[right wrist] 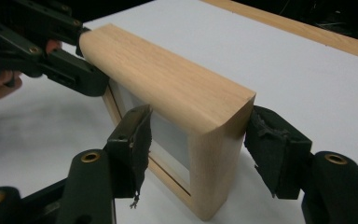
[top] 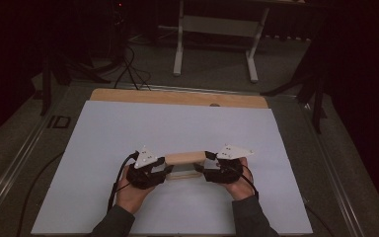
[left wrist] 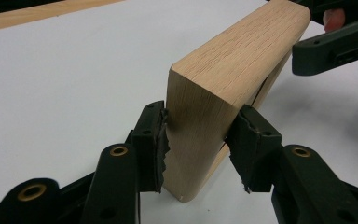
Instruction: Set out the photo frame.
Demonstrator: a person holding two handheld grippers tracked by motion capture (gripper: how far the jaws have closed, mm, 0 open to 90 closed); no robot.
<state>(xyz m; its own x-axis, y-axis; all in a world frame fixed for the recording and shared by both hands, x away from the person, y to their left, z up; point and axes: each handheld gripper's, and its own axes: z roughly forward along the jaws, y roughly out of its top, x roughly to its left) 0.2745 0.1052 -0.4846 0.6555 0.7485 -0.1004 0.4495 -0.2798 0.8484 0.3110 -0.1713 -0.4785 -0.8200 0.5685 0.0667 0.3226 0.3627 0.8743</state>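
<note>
Two tongs (top: 170, 165) (top: 205, 165) at wooden frame (top: 187, 158) ends

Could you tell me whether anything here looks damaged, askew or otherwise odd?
The rubber pad on one jaw of the right claw looks frayed, with a loose thread hanging from its lower edge. Otherwise nothing stands out: the wooden picture frame stands upright on the white tabletop, undamaged, its other end between the left claw jaws.

The wooden frame (top: 186, 159) stands upright on the white sheet (top: 128, 133), between the left tongs (top: 164, 167) and right tongs (top: 205, 165).
</note>
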